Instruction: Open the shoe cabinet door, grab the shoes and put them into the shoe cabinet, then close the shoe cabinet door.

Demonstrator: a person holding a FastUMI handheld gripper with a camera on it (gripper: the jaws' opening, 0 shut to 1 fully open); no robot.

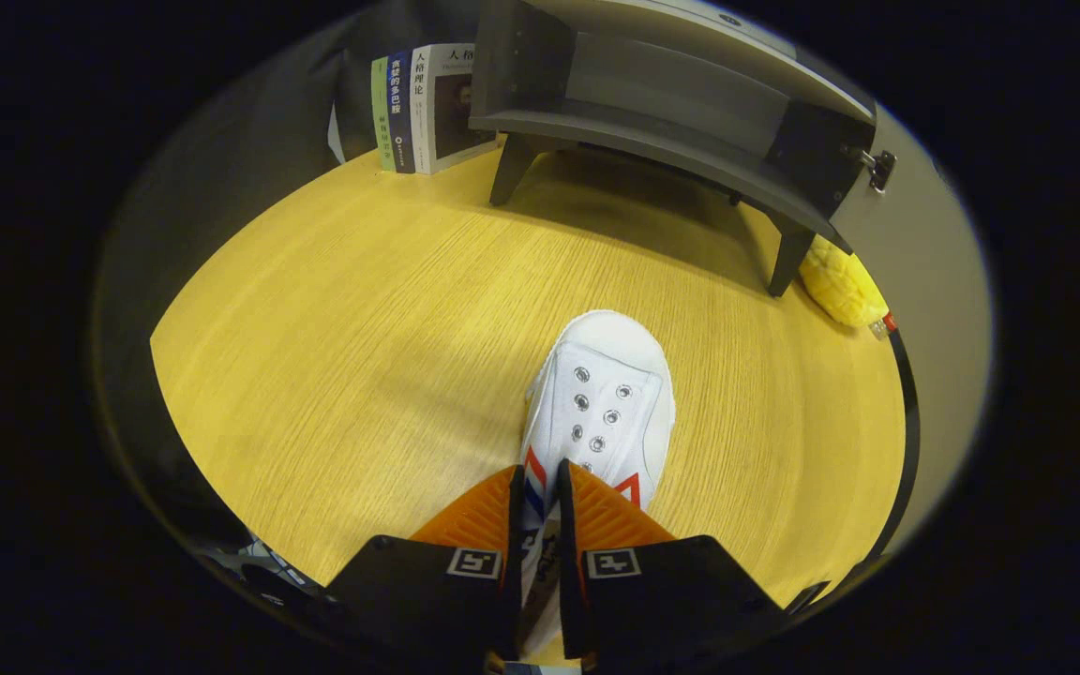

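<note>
Gripper (538, 492) nearly closed, pinching heel edge of white shoe (604, 403) over tabletop (334, 356). Thin grip risks slip; toe may clip open cabinet (652, 103) shelf lip.

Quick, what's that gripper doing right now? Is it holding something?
Gripper: jaws closed on the heel edge of the white shoe, which points toward the open cabinet.

One shoe (601, 403), one shoe cabinet (671, 112), three books (418, 108), one table (334, 356).
</note>
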